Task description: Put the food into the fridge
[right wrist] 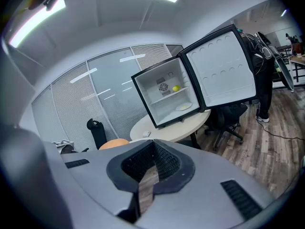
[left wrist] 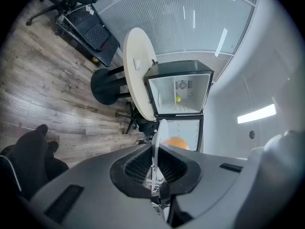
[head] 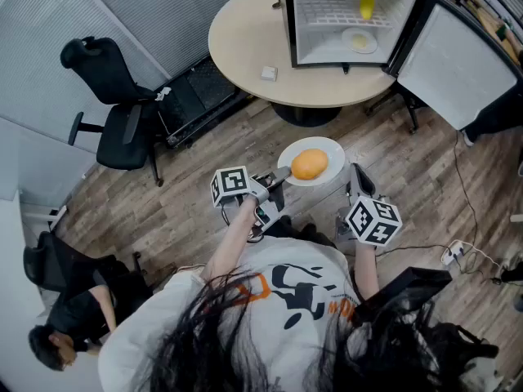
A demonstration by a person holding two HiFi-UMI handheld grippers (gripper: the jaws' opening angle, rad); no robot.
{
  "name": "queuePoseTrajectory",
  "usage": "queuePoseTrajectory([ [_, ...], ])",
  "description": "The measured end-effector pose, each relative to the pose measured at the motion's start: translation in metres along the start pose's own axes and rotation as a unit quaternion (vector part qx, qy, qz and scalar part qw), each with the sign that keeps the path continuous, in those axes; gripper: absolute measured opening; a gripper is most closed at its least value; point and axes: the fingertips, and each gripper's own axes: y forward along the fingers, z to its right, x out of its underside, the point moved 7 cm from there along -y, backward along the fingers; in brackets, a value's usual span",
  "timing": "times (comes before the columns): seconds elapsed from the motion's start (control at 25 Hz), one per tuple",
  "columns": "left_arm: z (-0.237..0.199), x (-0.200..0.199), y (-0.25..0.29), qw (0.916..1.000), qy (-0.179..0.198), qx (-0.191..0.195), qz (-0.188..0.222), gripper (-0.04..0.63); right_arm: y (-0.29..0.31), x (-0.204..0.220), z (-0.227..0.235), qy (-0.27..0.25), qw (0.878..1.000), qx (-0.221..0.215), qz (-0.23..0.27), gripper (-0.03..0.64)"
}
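Note:
A white plate [head: 328, 150] carries a round orange piece of food [head: 309, 164] at chest height over the wooden floor. My left gripper [head: 280, 175] is shut on the plate's left rim. In the left gripper view the thin rim [left wrist: 156, 137] stands edge-on between the jaws, with the food [left wrist: 174, 142] just beyond. My right gripper [head: 356, 173] hangs by the plate's right edge, shut with nothing in it [right wrist: 152, 168]; the food [right wrist: 113, 144] shows to its left. The small fridge [head: 304, 46] stands open on the round table [head: 245, 43], ahead of me.
Inside the fridge are a yellow item [head: 366, 6] on the shelf and a plate [head: 358, 41] on the bottom. Its door [head: 445, 64] swings out to the right. A small white object [head: 269, 73] lies on the table. An office chair [head: 114, 96] stands left; a seated person [head: 65, 317] lower left.

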Motion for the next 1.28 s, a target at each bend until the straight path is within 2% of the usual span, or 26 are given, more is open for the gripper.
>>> queuePoseTrajectory([
  [0.64,0.004,0.011,0.02,0.9997,-0.004,-0.009,0.023,0.032,-0.004,-0.007,0.021,-0.019,1.0,-0.017,-0.004,0.015],
  [1.04,0.004,0.02,0.043,0.9996,-0.01,-0.009,0.027,0.032,-0.006,-0.006,0.053,-0.01,1.0,-0.009,-0.013,0.015],
  [1.28,0.005,0.01,0.048,0.9994,-0.011,-0.012,0.029,0.032,0.01,-0.009,0.059,0.0,1.0,-0.012,-0.019,0.015],
])
